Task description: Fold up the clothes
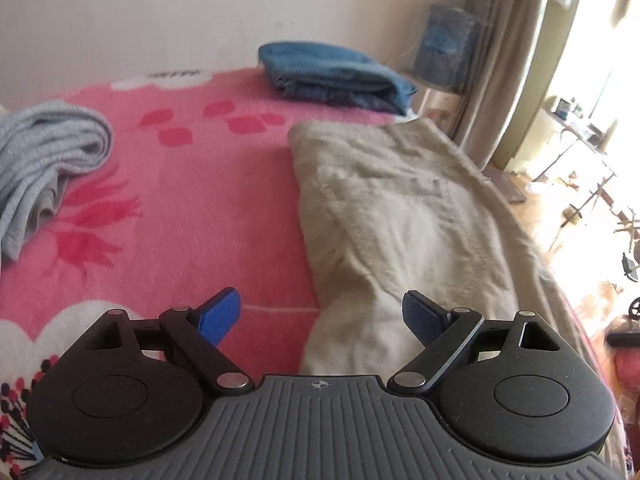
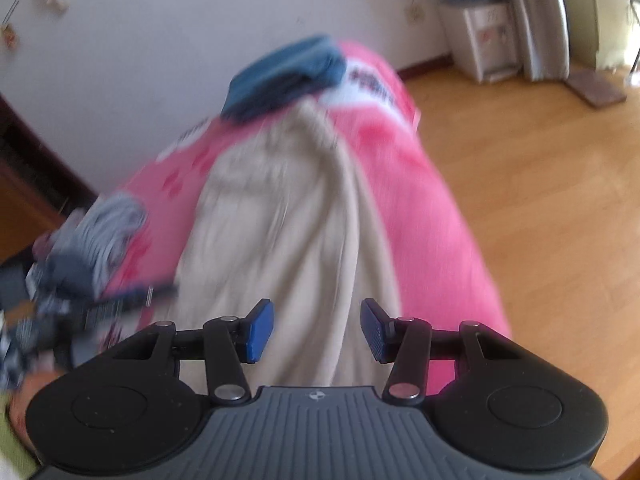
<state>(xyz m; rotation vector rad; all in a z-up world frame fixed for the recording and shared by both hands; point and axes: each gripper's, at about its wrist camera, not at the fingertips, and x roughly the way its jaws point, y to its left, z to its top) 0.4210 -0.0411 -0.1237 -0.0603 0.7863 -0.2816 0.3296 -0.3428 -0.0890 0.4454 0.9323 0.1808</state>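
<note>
A beige garment (image 1: 404, 216) lies stretched lengthwise along the right side of a pink flowered blanket (image 1: 192, 200) on the bed. My left gripper (image 1: 320, 320) is open and empty, just above the garment's near end. In the right wrist view the same beige garment (image 2: 288, 216) runs away from me, blurred. My right gripper (image 2: 318, 330) is open and empty above its near end. A folded blue garment (image 1: 336, 76) lies at the far end of the bed, also in the right wrist view (image 2: 284, 76). A folded grey knit (image 1: 44, 160) lies at the left.
A wall runs behind the bed. A curtain (image 1: 504, 60) and a bright window area are at the right. Wooden floor (image 2: 540, 200) lies beside the bed's right edge. A white cabinet (image 2: 480, 40) stands by the far wall. Dark clutter (image 2: 48, 296) sits at the left.
</note>
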